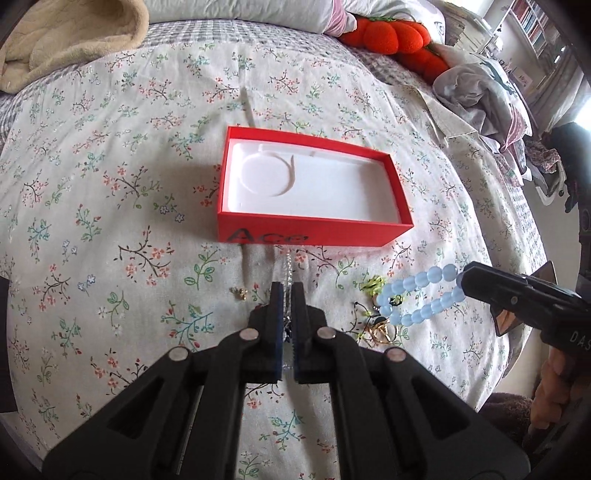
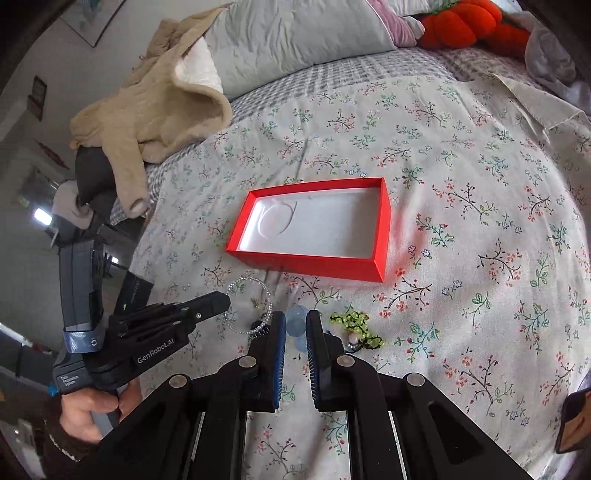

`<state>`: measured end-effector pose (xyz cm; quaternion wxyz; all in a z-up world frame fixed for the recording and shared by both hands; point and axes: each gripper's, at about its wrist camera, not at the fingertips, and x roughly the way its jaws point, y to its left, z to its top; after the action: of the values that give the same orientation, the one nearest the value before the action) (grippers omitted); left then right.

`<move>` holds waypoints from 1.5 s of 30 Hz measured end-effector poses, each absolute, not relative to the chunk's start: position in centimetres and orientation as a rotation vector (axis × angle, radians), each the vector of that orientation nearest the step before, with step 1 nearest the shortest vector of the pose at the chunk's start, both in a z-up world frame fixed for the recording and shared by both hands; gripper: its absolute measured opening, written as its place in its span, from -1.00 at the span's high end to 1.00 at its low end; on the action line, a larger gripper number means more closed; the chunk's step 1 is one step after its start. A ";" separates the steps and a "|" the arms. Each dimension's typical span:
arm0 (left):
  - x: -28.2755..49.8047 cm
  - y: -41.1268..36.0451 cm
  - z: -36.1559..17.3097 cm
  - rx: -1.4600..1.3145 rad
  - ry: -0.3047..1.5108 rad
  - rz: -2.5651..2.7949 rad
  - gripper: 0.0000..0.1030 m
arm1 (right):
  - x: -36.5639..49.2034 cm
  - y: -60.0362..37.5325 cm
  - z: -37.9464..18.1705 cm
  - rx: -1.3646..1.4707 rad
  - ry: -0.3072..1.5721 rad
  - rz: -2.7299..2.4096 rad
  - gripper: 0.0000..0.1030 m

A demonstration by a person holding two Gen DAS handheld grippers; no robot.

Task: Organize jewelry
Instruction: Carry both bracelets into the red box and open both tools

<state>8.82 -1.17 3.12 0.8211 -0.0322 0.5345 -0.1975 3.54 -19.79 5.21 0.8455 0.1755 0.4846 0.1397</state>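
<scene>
An open red box (image 1: 314, 230) with a white moulded liner lies on the floral bedspread; it also shows in the right wrist view (image 2: 306, 264). My left gripper (image 1: 287, 295) is shut on a thin silver bracelet (image 2: 245, 282) in front of the box. My right gripper (image 2: 295, 321) is shut on a pale blue bead bracelet (image 1: 421, 291), lifting it off the bed. A yellow-green beaded piece (image 2: 356, 326), gold rings (image 1: 382, 334) and a small gold earring (image 1: 240, 292) lie on the bedspread near the grippers.
A beige fleece garment (image 2: 155, 107) and pillows (image 2: 295, 33) lie at the back left. Orange plush toys (image 1: 391, 37) and crumpled clothes (image 1: 484, 96) lie at the back right. The bed edge drops off on the left in the right wrist view.
</scene>
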 end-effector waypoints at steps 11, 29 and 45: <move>10.0 -1.9 6.8 -0.146 0.975 -0.450 0.91 | 5.6 -20.9 7.4 0.394 0.920 0.238 0.78; 14.8 -1.4 2.9 -0.195 1.006 -0.353 0.91 | 10.1 -17.5 7.4 0.342 0.855 0.285 0.78; 14.8 -1.8 1.8 -0.100 1.049 -0.290 0.89 | 11.9 -18.6 3.4 0.226 0.938 0.150 0.73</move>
<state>14.85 -1.81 1.81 0.8543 -0.0477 0.4988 -0.1378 11.90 -18.61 3.36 0.8833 0.1086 0.4504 0.0721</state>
